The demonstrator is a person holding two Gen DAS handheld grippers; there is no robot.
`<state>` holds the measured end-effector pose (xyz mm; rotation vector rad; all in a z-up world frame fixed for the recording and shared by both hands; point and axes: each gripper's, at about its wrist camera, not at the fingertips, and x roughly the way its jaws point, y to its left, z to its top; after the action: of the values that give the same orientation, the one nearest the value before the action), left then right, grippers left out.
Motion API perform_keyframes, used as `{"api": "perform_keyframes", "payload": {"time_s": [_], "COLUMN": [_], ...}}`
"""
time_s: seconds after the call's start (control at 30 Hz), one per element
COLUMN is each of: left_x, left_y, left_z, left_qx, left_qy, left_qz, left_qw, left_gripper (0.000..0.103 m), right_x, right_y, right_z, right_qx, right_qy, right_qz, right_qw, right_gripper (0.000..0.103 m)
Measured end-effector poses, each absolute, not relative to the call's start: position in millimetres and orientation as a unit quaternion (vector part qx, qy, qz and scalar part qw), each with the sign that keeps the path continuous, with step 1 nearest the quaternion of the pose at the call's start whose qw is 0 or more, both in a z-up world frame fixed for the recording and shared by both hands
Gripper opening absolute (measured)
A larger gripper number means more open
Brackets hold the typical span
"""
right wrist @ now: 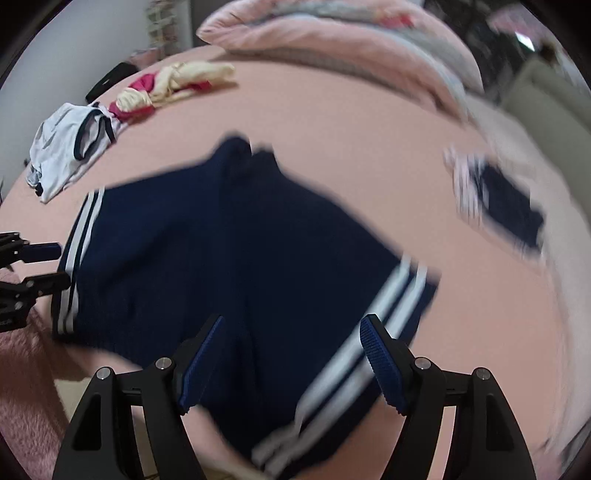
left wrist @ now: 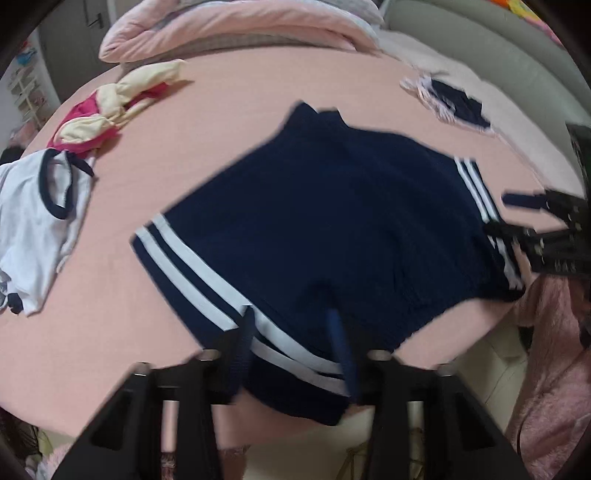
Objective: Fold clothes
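We work on a bed w/ a pink sheet (left wrist: pixel 229 122), which gives a flat, wide surface for folding. The navy shorts (left wrist: pixel 332 221) lie spread on it, directly ahead of both tongs, waistband toward the near edge, legs pointing away.

Left gripper (left wrist: pixel 295 350): its fingers straddle the near corner of the shorts w/ the white side stripes. The cloth sits between them, but blur hides whether the pads press, so we cannot tell if it is clamped. The gap looks narrow. We judge this corner is chosen because it gives control of one whole side.

Right gripper (right wrist: pixel 291 362): jaws stand wide apart over the opposite striped side, cloth beneath and between them, nothing pinched. We judge it is staged for the matching grip, so both corners lift together.

Other items sit well clear of the tongs, leaving the fold area free:
- pink duvet (left wrist: pixel 236 26), far beyond the shorts.
- white top w/ navy trim (left wrist: pixel 40 221), off to the left.
- cream-and-magenta garment (left wrist: pixel 122 99), beyond that.
- small navy-and-white piece (left wrist: pixel 454 103), far right.
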<state>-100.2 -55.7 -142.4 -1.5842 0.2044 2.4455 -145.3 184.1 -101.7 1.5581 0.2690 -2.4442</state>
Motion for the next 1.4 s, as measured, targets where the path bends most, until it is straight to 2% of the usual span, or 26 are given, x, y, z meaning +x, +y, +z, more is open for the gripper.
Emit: {"api": "perform_keyframes", "payload": {"time_s": [0.07,0.2,0.43,0.63,0.7,0.77,0.83,0.93,1.0,1.07,1.2,1.3,1.37,1.4], "left_x": [-95.2,-90.7,-76.8,-88.2,-98.3,-101.5,-98.6,-88.1,-90.2,-95.5,-105.4,-111.4,-109.8,-102.7], "left_y": [-45.9,-46.3,-35.6,-36.8,-38.4,-41.5,-42.8,-35.6,-38.3,-44.2,-40.0,-39.5,-41.1,-38.8], "left_z": [-151.2,-162.4,-151.1,-142.1,-150.9,-163.8,-166.3,-162.3,-154.5,-143.4,-129.7,-132.3,-137.5,-140.9], "left_qx": [-0.546,-0.553,-0.544,-0.509,-0.526,-0.554,-0.556,-0.552,-0.549,-0.534,-0.507,-0.500,-0.499,-0.498], "left_qy": [0.090,0.080,0.060,0.062,0.066,0.060,0.052,0.072,0.051,0.014,-0.001,0.002,-0.007,-0.012], "left_qz": [0.827,0.825,0.832,0.855,0.845,0.828,0.827,0.828,0.831,0.841,0.856,0.860,0.861,0.862], "left_qw": [0.093,0.079,0.092,0.079,0.071,0.062,0.057,0.066,0.075,0.084,0.101,0.102,0.100,0.095], "left_gripper": [0.023,0.022,0.021,0.022,0.023,0.023,0.023,0.023,0.023,0.023,0.023,0.023,0.023,0.023], "right_x": [-130.0,-105.9,-89.9,-89.4,-95.6,-100.2,-96.5,-87.1,-83.2,-85.1,-93.5,-90.4,-89.2,-91.9], "right_y": [198.9,224.0,247.6,254.2,239.3,224.7,226.8,244.6,254.5,269.0,293.6,296.5,296.1,296.2], "right_z": [-112.4,-123.7,-124.7,-100.5,-106.7,-122.6,-129.9,-129.6,-127.4,-120.7,-123.7,-147.4,-148.5,-148.5], "right_qx": [0.542,0.552,0.559,0.498,0.505,0.527,0.536,0.557,0.558,0.547,0.546,0.570,0.566,0.566], "right_qy": [0.089,0.089,0.067,-0.011,0.017,0.078,0.088,0.055,0.027,-0.036,-0.184,-0.241,-0.244,-0.240], "right_qz": [-0.829,-0.825,-0.823,-0.860,-0.855,-0.840,-0.834,-0.823,-0.823,-0.828,-0.802,-0.768,-0.771,-0.774], "right_qw": [0.101,0.085,0.083,0.110,0.122,0.107,0.097,0.096,0.102,0.114,0.157,0.166,0.160,0.153], "right_gripper": [0.074,0.075,0.077,0.077,0.077,0.077,0.077,0.077,0.077,0.077,0.077,0.077,0.071,0.041]}}
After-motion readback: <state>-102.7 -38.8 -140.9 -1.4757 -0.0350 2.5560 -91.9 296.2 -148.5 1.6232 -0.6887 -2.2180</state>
